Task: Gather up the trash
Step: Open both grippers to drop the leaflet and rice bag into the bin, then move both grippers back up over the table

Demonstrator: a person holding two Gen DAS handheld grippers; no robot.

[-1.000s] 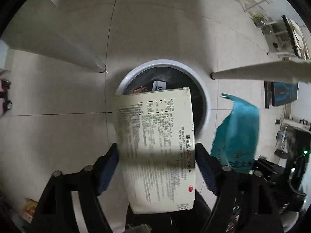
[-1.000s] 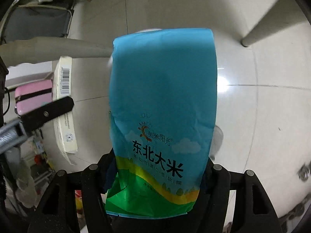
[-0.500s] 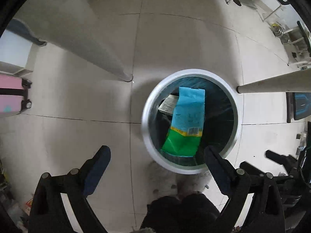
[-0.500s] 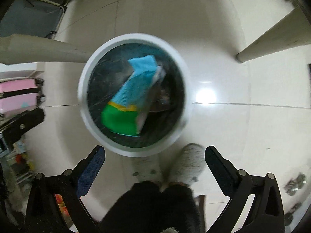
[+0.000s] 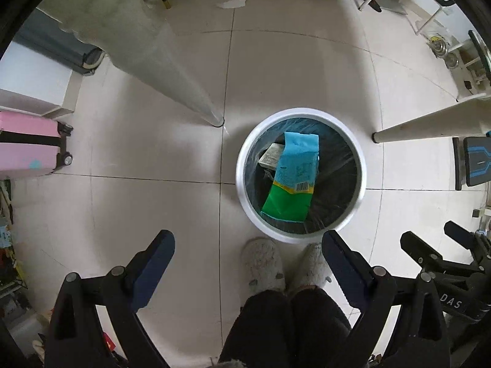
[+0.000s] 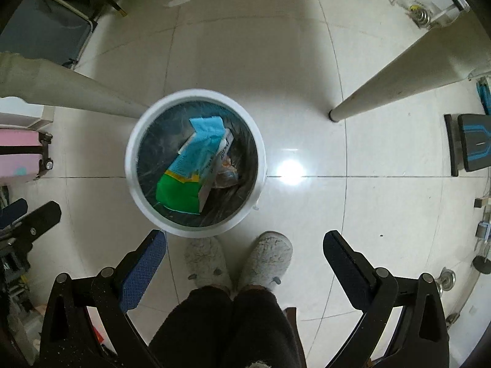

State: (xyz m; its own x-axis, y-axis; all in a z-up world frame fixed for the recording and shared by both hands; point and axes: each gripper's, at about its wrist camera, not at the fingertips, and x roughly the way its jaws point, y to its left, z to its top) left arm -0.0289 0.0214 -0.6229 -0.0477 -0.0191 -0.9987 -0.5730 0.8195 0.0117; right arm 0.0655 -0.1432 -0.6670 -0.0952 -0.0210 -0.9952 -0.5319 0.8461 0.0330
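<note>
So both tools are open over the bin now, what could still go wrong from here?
The blue-and-green plastic rice bag leans steeply against the wall of the round white bin, so it may block later trash. The white cardboard box is propped on edge beside it and could shift. Crumpled white paper lies on the floor uncollected.

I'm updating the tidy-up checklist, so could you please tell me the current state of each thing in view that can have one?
Left gripper: open, empty.
Right gripper: open, empty.
Bin: upright, uncovered, lined with a dark bag, partly filled.
Rice bag: inside the bin, lying on top, leaning against the wall.
Box: inside the bin, mostly covered by the rice bag.
Pink suitcase: closed, lying on its side.
</note>
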